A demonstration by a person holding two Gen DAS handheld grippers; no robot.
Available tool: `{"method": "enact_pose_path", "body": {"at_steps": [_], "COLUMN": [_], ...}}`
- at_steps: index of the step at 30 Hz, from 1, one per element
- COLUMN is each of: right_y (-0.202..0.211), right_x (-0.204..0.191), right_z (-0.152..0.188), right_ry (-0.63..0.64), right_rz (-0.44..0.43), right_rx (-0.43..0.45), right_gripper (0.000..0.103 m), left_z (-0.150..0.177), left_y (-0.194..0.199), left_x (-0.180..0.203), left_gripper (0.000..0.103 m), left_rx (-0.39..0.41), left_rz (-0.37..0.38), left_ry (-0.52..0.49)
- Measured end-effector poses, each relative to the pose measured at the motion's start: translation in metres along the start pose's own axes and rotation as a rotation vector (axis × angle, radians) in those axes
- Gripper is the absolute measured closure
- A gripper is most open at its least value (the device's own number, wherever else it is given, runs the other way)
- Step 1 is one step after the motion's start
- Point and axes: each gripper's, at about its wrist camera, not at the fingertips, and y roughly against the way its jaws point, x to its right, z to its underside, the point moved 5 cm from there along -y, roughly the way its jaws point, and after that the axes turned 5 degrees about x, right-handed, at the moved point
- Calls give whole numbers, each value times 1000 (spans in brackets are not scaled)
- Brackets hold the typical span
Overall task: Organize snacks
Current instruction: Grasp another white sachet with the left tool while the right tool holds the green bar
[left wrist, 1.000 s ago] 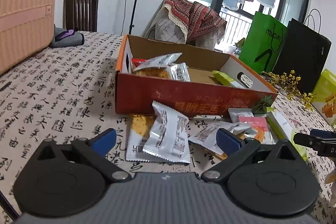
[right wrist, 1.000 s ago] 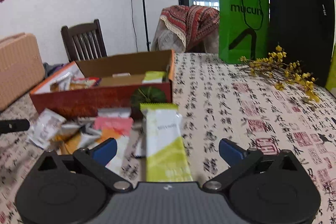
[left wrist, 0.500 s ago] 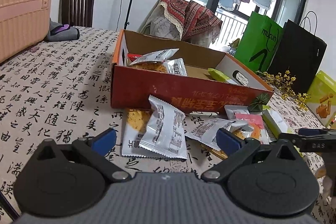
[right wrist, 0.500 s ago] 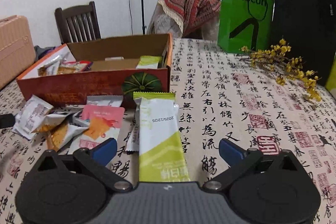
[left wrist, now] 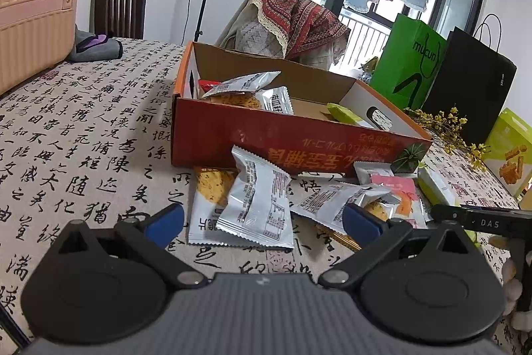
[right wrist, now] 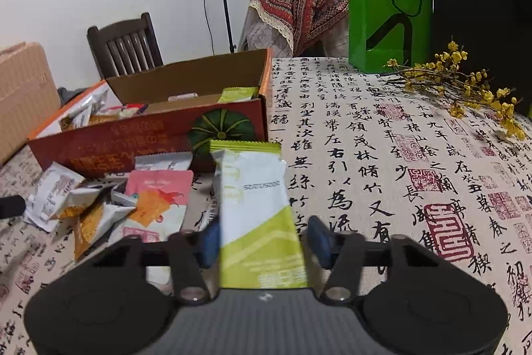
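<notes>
Fingers (left wrist: pixel 163 223) of the left gripper (left wrist: pixel 262 222) stand wide apart, low over a silver snack packet (left wrist: pixel 257 200) lying on the counter (left wrist: pixel 83 148) before the red cardboard box (left wrist: pixel 282 142). Right view: the right gripper (right wrist: pixel 262 238) has its fingers (right wrist: pixel 319 238) nearly closed around a green-and-white snack bar (right wrist: pixel 257 205); contact is unclear.

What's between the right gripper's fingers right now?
In the right wrist view, the green-and-white snack packet lies lengthwise between the right gripper pads, which sit close on both sides. Contact isn't clear. Its far end reaches the orange box.
</notes>
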Motion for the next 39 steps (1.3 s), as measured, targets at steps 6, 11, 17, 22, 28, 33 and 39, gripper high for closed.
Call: {"method": "enact_pose_path", "body": {"at_steps": [6,11,17,22,28,33,39], "right_y": [4,8,21,27,30,31,34], "right_x": [-2,-1,4,7,7,11,13], "right_z": [1,0,-5,-9,-11,-11,-11], "right_ry": [13,5,-17,-27,-41,-62,-77], "right_rz": [-16,-15,-8,-3,-30,-27,-22], "right_rx": [17,47,128,170,189,191,210], "right_gripper": [63,64,65,65,65,65,65], "left_z": [1,1,1,2,1,-5,-31], "left_y": [-3,-4,-5,-6,-6,-9,-14], "left_x": [1,-2,-5,-5,-6,-8,-15], "left_gripper": [0,0,0,0,0,0,0], "left_rx": [-14,-14,-19,-25,-17,-53,-74], "left_rz": [11,6,-7,-20,-44,-84,-183], "left_ry": [6,22,34,30,31,53,65]}}
